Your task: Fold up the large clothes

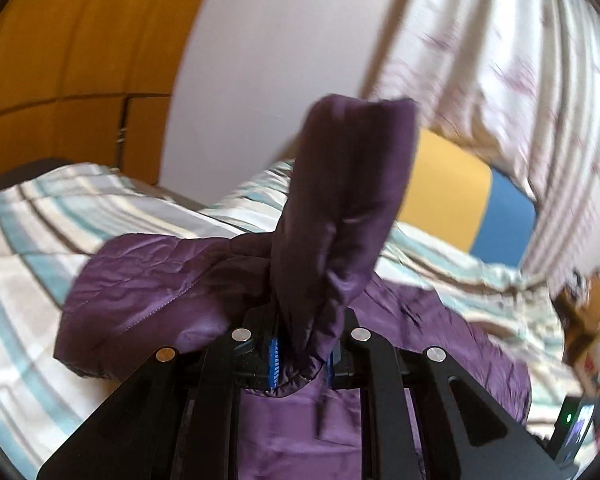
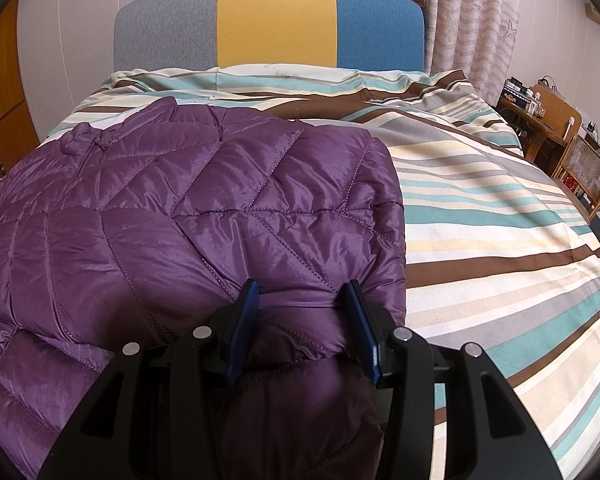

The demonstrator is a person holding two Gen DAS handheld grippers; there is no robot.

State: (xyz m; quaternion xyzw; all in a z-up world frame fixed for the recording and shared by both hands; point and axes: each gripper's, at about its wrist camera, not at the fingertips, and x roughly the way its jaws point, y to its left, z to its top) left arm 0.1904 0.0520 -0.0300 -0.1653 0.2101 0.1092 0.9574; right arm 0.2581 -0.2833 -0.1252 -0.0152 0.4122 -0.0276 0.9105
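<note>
A purple quilted jacket (image 2: 180,208) lies spread on the striped bed cover (image 2: 500,240). In the right wrist view my right gripper (image 2: 302,300) sits at the jacket's near right edge, and a thick fold of the padded fabric bulges between its blue pads (image 2: 242,312). The left wrist view is tilted and blurred. In it my left gripper (image 1: 302,344) is shut on the cuff end of the jacket's sleeve (image 1: 340,208), which stands up above the rest of the jacket (image 1: 148,280).
A grey, yellow and blue headboard (image 2: 276,20) stands at the far end of the bed. Patterned curtains (image 2: 472,20) hang at the back right. A wooden desk and wicker chair (image 2: 580,160) stand to the bed's right, an orange wardrobe (image 1: 60,60) to its left.
</note>
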